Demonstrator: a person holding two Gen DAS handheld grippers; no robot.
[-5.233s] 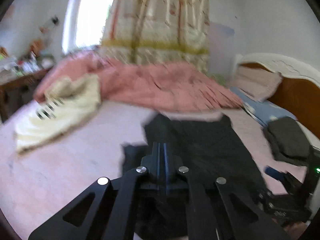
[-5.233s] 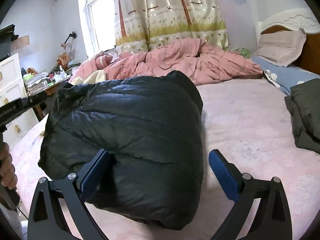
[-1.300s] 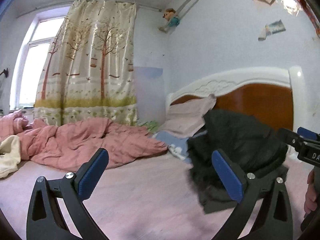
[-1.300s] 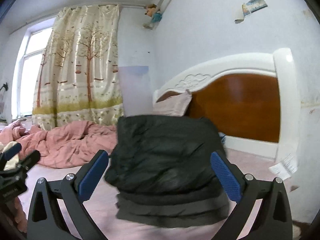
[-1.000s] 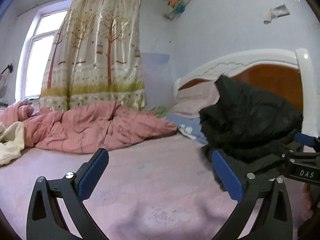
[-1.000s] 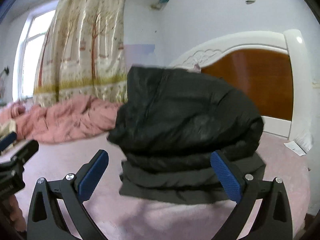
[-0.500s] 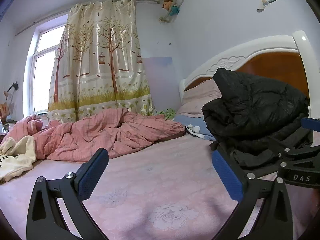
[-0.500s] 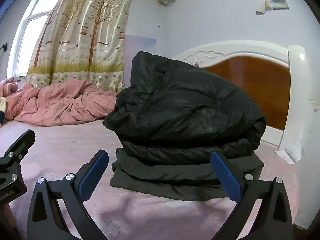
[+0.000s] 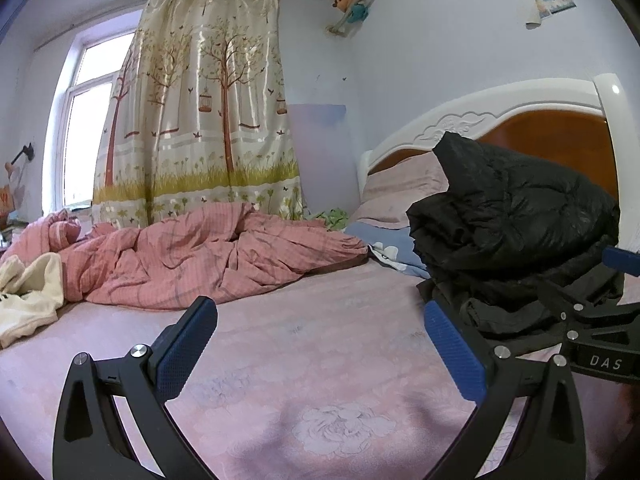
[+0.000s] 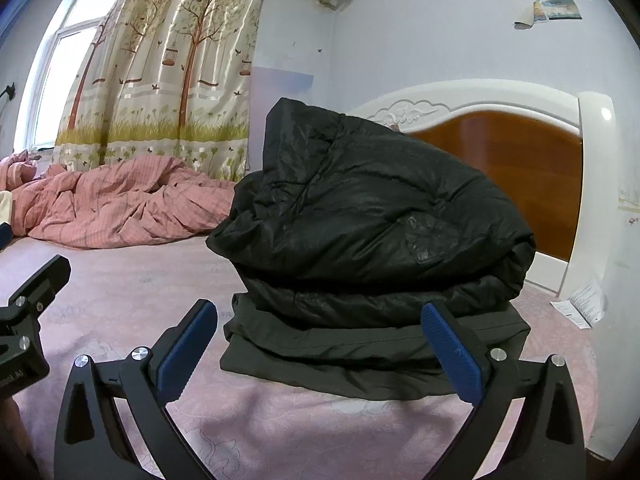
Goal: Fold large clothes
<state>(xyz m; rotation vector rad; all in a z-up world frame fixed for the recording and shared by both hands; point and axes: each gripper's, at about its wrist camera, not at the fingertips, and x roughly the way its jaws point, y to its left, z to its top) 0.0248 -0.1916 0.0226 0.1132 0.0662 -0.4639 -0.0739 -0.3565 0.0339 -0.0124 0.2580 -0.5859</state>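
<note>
A folded black puffer jacket (image 10: 372,216) lies on top of a folded dark olive garment (image 10: 360,352) near the bed's headboard. The stack also shows at the right of the left wrist view (image 9: 516,232). My right gripper (image 10: 318,344) is open and empty, just in front of the stack, with nothing between its blue pads. My left gripper (image 9: 320,344) is open and empty over the pink bedsheet (image 9: 304,360), left of the stack. The right gripper's body shows in the left wrist view (image 9: 592,320).
A crumpled pink duvet (image 9: 192,252) lies along the far side of the bed, with a cream garment (image 9: 28,296) at its left. Pillows (image 9: 400,192) and the white and wooden headboard (image 10: 520,148) stand behind the stack. A papers scrap (image 10: 580,304) lies by the headboard.
The black jacket, carried from the middle of the bed, now rests on the olive garment by the headboard. Both grippers have drawn back a little and stay open.
</note>
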